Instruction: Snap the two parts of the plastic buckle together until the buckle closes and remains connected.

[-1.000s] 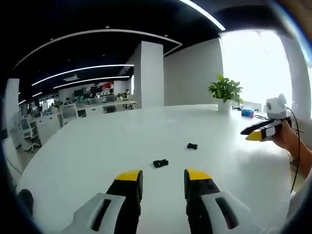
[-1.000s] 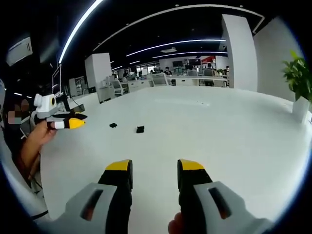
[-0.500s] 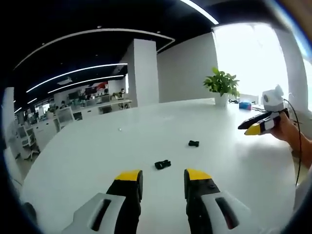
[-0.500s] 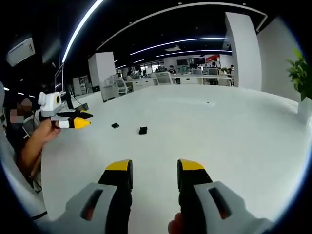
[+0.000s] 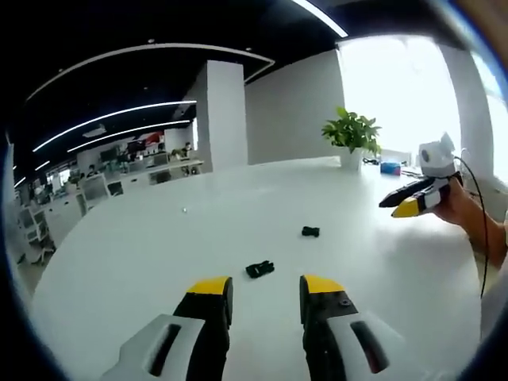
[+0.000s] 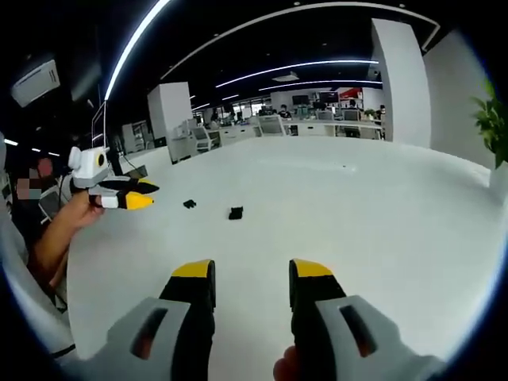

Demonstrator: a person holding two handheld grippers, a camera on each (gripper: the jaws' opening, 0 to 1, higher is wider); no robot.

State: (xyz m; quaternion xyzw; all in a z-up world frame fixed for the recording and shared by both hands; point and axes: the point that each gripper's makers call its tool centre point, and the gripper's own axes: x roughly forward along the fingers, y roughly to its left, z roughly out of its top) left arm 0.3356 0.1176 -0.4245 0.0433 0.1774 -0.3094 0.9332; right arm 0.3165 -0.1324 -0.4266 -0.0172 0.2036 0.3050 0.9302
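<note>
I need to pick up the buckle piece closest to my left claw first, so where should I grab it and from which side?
The nearer buckle piece lies flat on the white table, apart from the other buckle piece, its long axis running roughly across the left claw's line. Probably come down from above and pinch its body across the narrow width. Which end carries the prongs is too small to tell.

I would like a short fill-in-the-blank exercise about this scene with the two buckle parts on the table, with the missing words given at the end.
1. The two black buckle parts, the nearer buckle part and the farther buckle part, lie ____ from each other on the white table.
2. The jaws of the left gripper stand ____ and hold nothing.
3. The right gripper holds ____.
4. A potted plant stands at the table's far ____.

Missing words: apart; open; nothing; edge
</note>
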